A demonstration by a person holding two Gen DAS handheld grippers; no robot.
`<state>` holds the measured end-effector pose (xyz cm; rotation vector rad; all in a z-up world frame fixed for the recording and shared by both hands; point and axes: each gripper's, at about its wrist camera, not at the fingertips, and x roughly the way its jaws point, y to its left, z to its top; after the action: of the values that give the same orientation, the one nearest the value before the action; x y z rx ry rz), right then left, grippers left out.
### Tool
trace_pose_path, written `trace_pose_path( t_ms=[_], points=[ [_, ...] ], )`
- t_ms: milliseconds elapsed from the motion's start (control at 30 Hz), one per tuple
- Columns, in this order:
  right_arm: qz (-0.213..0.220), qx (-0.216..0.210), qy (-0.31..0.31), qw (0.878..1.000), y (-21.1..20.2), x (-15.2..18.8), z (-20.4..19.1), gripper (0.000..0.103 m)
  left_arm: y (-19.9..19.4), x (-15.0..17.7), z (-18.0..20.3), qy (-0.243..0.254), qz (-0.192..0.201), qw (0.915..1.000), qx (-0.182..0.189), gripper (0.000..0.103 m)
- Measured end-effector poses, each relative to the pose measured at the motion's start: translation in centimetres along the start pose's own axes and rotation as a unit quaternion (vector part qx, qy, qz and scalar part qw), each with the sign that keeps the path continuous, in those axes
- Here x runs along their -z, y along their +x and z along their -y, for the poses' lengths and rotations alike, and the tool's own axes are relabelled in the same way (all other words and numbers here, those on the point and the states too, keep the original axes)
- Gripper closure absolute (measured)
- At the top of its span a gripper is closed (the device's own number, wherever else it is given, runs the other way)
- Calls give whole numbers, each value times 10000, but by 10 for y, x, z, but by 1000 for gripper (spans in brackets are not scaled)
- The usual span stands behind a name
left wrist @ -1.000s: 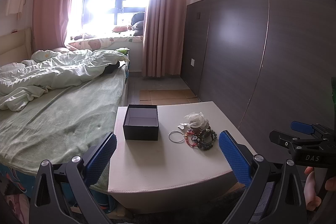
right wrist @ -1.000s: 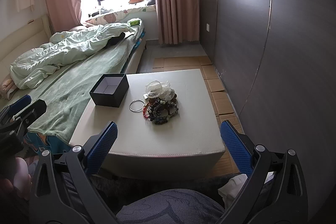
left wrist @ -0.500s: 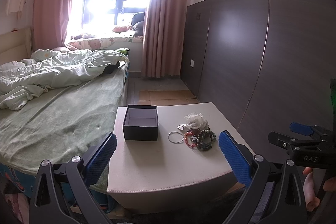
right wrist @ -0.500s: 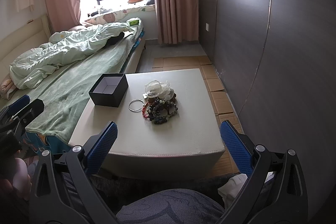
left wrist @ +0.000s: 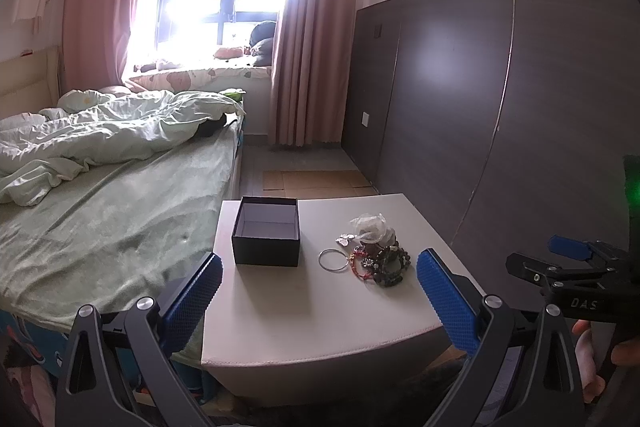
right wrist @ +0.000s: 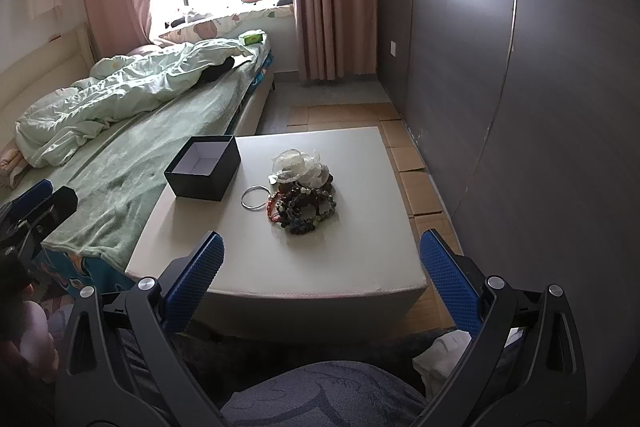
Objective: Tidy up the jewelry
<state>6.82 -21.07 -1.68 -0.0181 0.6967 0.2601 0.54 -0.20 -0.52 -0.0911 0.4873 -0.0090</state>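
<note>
An open black box (left wrist: 266, 235) (right wrist: 204, 167) with a pale inside stands on the left part of a white low table (left wrist: 312, 315) (right wrist: 344, 259). To its right lie a thin silver bangle (left wrist: 333, 260) (right wrist: 254, 198), a heap of dark and red bead bracelets (left wrist: 382, 263) (right wrist: 305, 207) and a crumpled clear bag (left wrist: 370, 227) (right wrist: 298, 163). My left gripper (left wrist: 318, 291) and my right gripper (right wrist: 322, 267) are both open and empty, held back from the table's near edge. The right gripper also shows at the right of the left wrist view (left wrist: 560, 267).
A bed (left wrist: 100, 211) with green sheets and a rumpled duvet runs along the table's left side. A dark panelled wall (left wrist: 500, 107) stands close on the right. Cardboard sheets (right wrist: 416, 163) lie on the floor by the wall. A knee (right wrist: 328, 395) is under the right gripper.
Both grippers have drifted slightly, the table scene shifting a little in each view. Nothing on the table has moved, and both grippers stay open.
</note>
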Motion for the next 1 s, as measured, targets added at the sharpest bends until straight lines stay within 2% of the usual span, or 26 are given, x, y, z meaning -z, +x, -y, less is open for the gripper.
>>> trace_pose_path(
  t_ms=[233,400,633,833,933,1000],
  points=[
    [-37,89,-7,10000,8,-1,4,5,10,2,-4,-57,-49,10000,-32,8],
    [-194,116,-29,9997,22,-1,4,5,32,8,-5,59,-274,9994,-192,8],
    [-360,106,-11,9993,48,-4,7,5,51,8,-15,-112,-331,9994,-8,8],
    [-480,48,-22,9988,71,-9,8,5,77,6,-13,-59,-410,9990,156,9],
    [-587,-44,32,9983,85,-15,11,5,94,3,-13,-65,-470,9985,263,14],
    [-682,-109,79,9976,94,-18,14,10,106,0,-14,-98,-561,9975,419,18]
  ],
)
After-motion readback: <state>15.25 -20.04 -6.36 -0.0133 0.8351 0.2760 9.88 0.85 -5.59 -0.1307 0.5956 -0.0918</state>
